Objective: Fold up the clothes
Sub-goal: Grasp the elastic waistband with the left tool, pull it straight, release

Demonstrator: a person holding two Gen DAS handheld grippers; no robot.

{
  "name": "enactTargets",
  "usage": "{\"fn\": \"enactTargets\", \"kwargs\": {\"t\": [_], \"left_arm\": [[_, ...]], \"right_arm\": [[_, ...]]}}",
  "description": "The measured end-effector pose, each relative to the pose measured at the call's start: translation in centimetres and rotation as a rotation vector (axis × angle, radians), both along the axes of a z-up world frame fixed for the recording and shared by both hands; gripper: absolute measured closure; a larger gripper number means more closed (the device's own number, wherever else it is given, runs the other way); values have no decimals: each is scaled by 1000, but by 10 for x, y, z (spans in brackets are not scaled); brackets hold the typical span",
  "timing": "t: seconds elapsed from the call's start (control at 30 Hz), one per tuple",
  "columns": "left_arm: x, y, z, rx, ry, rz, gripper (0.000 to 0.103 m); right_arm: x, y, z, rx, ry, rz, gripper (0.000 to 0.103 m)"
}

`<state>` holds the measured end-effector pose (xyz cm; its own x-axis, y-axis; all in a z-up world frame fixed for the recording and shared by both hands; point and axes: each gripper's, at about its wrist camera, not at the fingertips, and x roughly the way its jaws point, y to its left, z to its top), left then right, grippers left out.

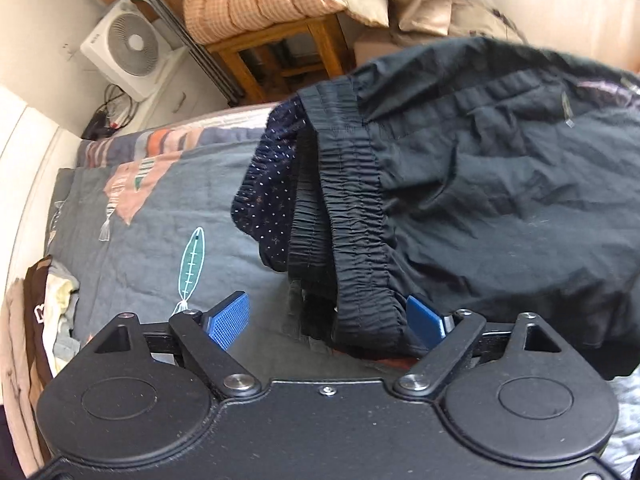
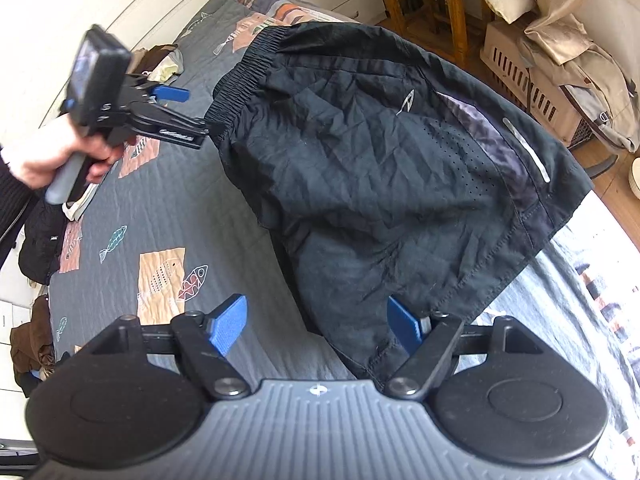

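Black shorts (image 1: pixel 480 184) (image 2: pixel 380 168) lie crumpled on the grey fish-print bed cover (image 1: pixel 160 208) (image 2: pixel 160 208). Their elastic waistband (image 1: pixel 348 200) (image 2: pixel 240 76) runs down between the blue pads of my left gripper (image 1: pixel 326 320) (image 2: pixel 196 114), which is open; the left pad is clear of the cloth. A navy dotted garment (image 1: pixel 276 168) peeks out beside the waistband. My right gripper (image 2: pixel 316 328) is open at the shorts' hem (image 2: pixel 360 344), which lies against its right pad. A hand (image 2: pixel 48 156) holds the left gripper.
A pile of clothes (image 1: pixel 44 312) (image 2: pixel 160 64) lies on the bed's far side, and a dark garment (image 2: pixel 40 232) at its edge. Beyond the bed stand a white fan (image 1: pixel 128 46), a wooden table (image 1: pixel 280 56) with cushions, and a beige crate (image 2: pixel 532 80).
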<state>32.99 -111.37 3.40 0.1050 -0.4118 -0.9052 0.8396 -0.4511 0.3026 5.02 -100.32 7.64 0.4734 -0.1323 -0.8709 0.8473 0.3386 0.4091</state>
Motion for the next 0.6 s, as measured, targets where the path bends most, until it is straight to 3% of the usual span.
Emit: {"fn": "enactTargets", "kwargs": {"t": [0.07, 0.23, 0.33, 0.6], "left_arm": [[2, -6, -9, 30, 9, -9, 23], [7, -14, -22, 132, 71, -36, 74], [5, -16, -20, 139, 48, -89, 82], [0, -28, 12, 43, -14, -180, 85]], "right_arm": [[2, -1, -2, 2, 1, 2, 26], [7, -2, -11, 14, 3, 11, 26], [10, -3, -20, 30, 5, 13, 26], [20, -1, -42, 33, 31, 41, 26]]}}
